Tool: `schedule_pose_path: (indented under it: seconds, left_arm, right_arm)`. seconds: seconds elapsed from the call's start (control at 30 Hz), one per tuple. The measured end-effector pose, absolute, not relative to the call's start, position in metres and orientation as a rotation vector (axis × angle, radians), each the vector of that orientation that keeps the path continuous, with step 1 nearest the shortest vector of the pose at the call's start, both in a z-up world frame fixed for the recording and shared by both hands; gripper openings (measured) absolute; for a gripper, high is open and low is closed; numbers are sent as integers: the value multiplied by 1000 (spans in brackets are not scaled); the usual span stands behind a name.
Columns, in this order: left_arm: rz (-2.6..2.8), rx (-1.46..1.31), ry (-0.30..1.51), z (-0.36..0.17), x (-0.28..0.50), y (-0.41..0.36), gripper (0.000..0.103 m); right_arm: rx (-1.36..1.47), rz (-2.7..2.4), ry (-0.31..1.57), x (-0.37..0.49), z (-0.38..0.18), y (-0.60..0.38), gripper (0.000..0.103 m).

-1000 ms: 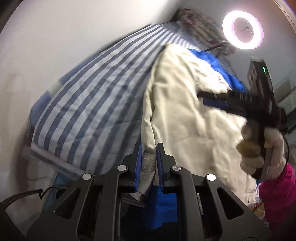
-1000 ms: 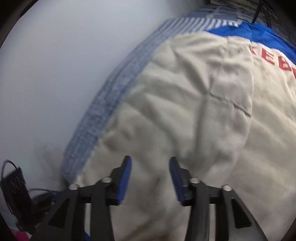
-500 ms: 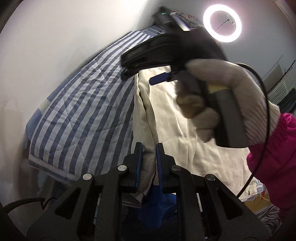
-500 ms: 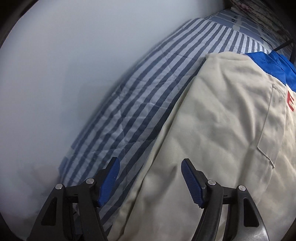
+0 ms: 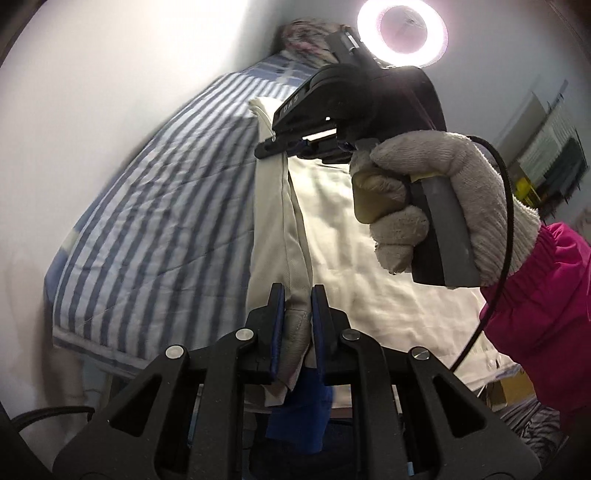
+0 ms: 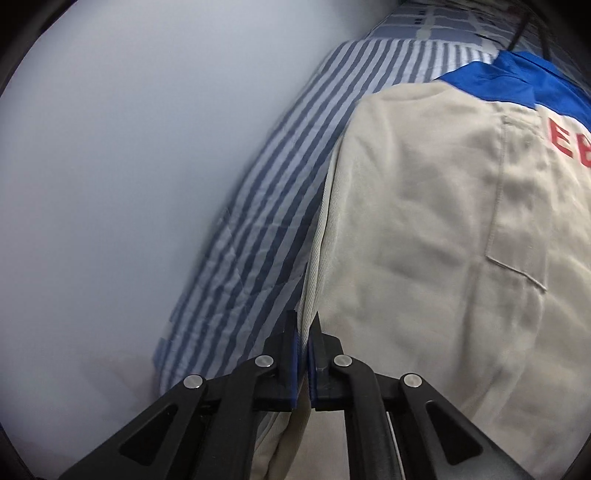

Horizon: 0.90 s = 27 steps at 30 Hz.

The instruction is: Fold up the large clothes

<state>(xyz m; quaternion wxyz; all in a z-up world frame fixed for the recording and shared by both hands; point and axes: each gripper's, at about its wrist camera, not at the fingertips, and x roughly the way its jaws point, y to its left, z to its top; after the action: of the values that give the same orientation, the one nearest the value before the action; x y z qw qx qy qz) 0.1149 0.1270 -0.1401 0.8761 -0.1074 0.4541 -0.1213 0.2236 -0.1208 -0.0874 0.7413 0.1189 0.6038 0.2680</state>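
Note:
A large beige garment [image 5: 369, 258] with a blue collar part [image 6: 517, 77] and red letters [image 6: 569, 144] lies on a blue-and-white striped bed [image 5: 159, 221]. My left gripper [image 5: 297, 295] is shut on the garment's near left edge, bunched between its pads. My right gripper [image 6: 303, 325] is shut on the same left edge further along; it also shows in the left wrist view [image 5: 291, 146], held by a gloved hand [image 5: 436, 199]. The beige garment [image 6: 443, 240] spreads to the right of it.
A white wall [image 6: 129, 184] runs along the bed's left side. A ring light [image 5: 402, 31] shines at the far end. A pink sleeve [image 5: 546, 317] is at the right. Blue fabric [image 5: 299, 413] hangs below my left gripper.
My right gripper was open over the garment, moved left to its edge and closed on it. My left gripper has kept its hold on the near edge.

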Motion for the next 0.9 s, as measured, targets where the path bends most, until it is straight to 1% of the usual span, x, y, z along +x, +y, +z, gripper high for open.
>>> schedule_pose_path:
  seconds: [0.23,0.33,0.43,0.53,0.63,0.77,0.87,0.9]
  left_arm:
    - [-356,-100,921,-122,101,80,13]
    - [-392,-79,920,-119,96,68,14]
    - [-459,-131,947,-117,99,65,14]
    - [-514,-203,958,-112,98,73,15]
    - [-501,-234,933,-105,98,86,15]
    - [-404,-277,913,-107,110,113,15]
    - [-374,-297,906,-110,114,123,15]
    - [-371,-294,907,-113,117,124,15]
  right_arm:
    - [505,599,1202,199,-67,-225,1]
    - [601,564,1164,182,-74,-263,1]
    - [670,509,1159,166,-89,-292,1]
    - [610,404,1208,170,-100,-311,1]
    - [610,357,1243,175,-117,-324,1]
    - [541,340,1261,184,-127,-320,2]
    - [487,365,1265,176,-117,-314,8]
    - [470,376,1264,169,-113,-312,17]
